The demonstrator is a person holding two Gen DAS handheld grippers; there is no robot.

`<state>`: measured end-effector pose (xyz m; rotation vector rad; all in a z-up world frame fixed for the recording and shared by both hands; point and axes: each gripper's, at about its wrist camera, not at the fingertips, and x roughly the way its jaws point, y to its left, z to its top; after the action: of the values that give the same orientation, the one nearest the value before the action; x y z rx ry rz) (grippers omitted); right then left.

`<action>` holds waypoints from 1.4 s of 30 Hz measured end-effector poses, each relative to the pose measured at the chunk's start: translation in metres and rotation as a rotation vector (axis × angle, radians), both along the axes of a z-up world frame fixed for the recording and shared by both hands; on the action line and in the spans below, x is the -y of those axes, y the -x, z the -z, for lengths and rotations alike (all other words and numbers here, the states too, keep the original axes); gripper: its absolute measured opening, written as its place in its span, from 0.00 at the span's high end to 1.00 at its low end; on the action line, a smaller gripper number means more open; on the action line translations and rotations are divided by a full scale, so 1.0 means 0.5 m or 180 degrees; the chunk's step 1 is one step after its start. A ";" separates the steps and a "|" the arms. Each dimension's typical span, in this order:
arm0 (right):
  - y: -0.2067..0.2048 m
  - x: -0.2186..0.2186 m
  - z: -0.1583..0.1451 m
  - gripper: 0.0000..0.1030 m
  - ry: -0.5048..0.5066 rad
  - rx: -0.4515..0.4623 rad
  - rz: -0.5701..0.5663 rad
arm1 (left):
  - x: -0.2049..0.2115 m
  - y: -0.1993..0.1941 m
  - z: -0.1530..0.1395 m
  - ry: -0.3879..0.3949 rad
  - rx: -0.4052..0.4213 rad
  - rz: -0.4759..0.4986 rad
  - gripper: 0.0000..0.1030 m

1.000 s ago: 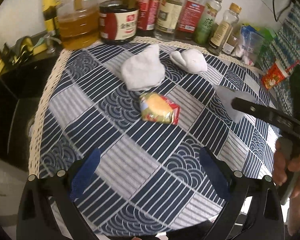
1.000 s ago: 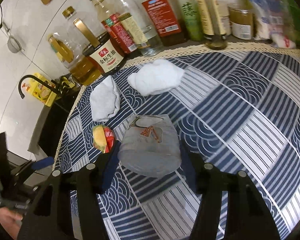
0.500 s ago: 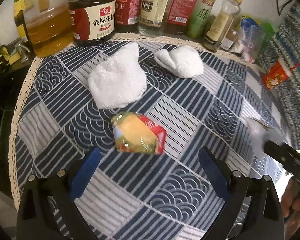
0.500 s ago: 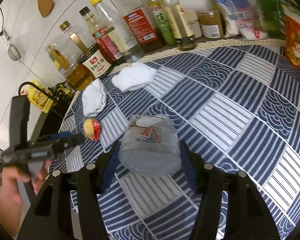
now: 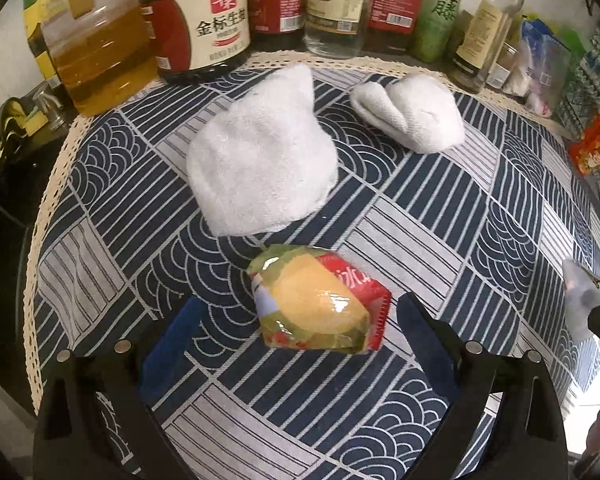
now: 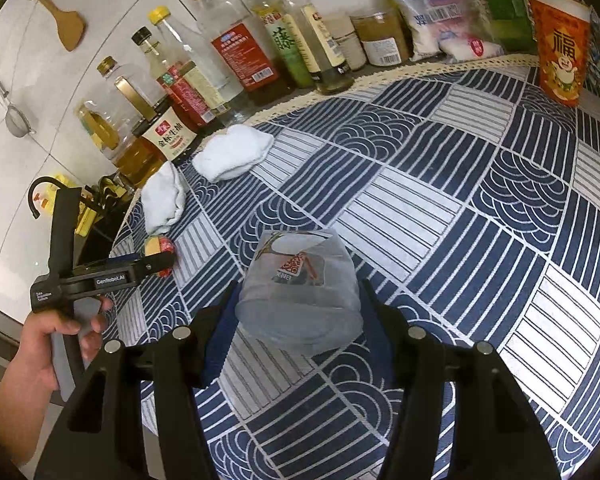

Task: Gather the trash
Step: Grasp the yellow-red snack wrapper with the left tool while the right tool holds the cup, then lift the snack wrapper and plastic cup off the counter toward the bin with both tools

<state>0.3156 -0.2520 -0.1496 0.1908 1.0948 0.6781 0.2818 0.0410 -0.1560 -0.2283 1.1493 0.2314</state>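
A crumpled yellow and red snack wrapper [image 5: 320, 304] lies on the blue patterned tablecloth [image 5: 480, 200]. My left gripper [image 5: 296, 328] stands open over it, one blue pad on each side and neither touching. In the right wrist view this left gripper [image 6: 156, 258] sits at the table's left edge, with the wrapper [image 6: 160, 245] at its tips and a hand on its handle. My right gripper [image 6: 298, 316] is shut on a translucent plastic cup [image 6: 300, 292] lying sideways between its pads. That cup [image 5: 580, 296] peeks in at the right edge of the left wrist view.
Two white folded cloths [image 5: 260, 168] [image 5: 412, 116] lie beyond the wrapper. Sauce and oil bottles [image 5: 204, 20] line the back edge. A red paper cup [image 6: 560, 44] and food bags [image 6: 440, 12] stand at the back right. A sink with a black faucet [image 6: 40, 192] lies left of the table.
My left gripper moved forward and down, so the wrapper now lies between its fingers. My right gripper drew back from the cloths, carrying the cup.
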 end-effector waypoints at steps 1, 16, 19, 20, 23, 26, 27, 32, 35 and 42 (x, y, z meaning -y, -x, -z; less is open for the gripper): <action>0.000 0.000 0.001 0.43 0.0010 0.0007 -0.0006 | -0.001 0.000 0.001 -0.0005 0.0002 -0.0007 0.08; 0.014 0.001 -0.002 0.43 0.0000 -0.0031 0.0018 | 0.005 0.016 -0.003 -0.0026 0.0108 0.0032 0.40; 0.023 -0.003 -0.005 0.43 0.0011 -0.0022 0.0006 | 0.010 0.027 -0.012 -0.0008 0.0153 0.0053 0.40; 0.026 -0.004 -0.007 0.43 0.0013 -0.0022 0.0003 | 0.011 0.031 -0.015 0.0023 0.0172 0.0052 0.40; 0.035 -0.008 -0.012 0.43 0.0014 -0.0011 -0.0011 | 0.019 0.045 -0.032 0.0081 0.0253 0.0089 0.40; 0.045 -0.014 -0.018 0.43 0.0013 -0.0006 -0.0023 | 0.023 0.058 -0.045 0.0098 0.0299 0.0104 0.40; 0.049 -0.016 -0.021 0.43 0.0014 0.0006 -0.0021 | 0.022 0.064 -0.051 0.0107 0.0323 0.0099 0.40; 0.073 -0.023 -0.034 0.43 0.0022 0.0039 -0.0023 | 0.017 0.095 -0.075 0.0153 0.0405 0.0108 0.40; 0.092 -0.033 -0.045 0.43 0.0030 0.0068 -0.0043 | 0.016 0.120 -0.088 0.0146 0.0456 0.0124 0.40; 0.141 -0.066 -0.073 0.43 0.0018 0.0145 -0.0102 | 0.010 0.182 -0.110 0.0199 0.0556 0.0158 0.40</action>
<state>0.2452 -0.2188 -0.1129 0.1527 1.0577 0.7048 0.1908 0.0360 -0.1010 -0.2695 0.9885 0.1290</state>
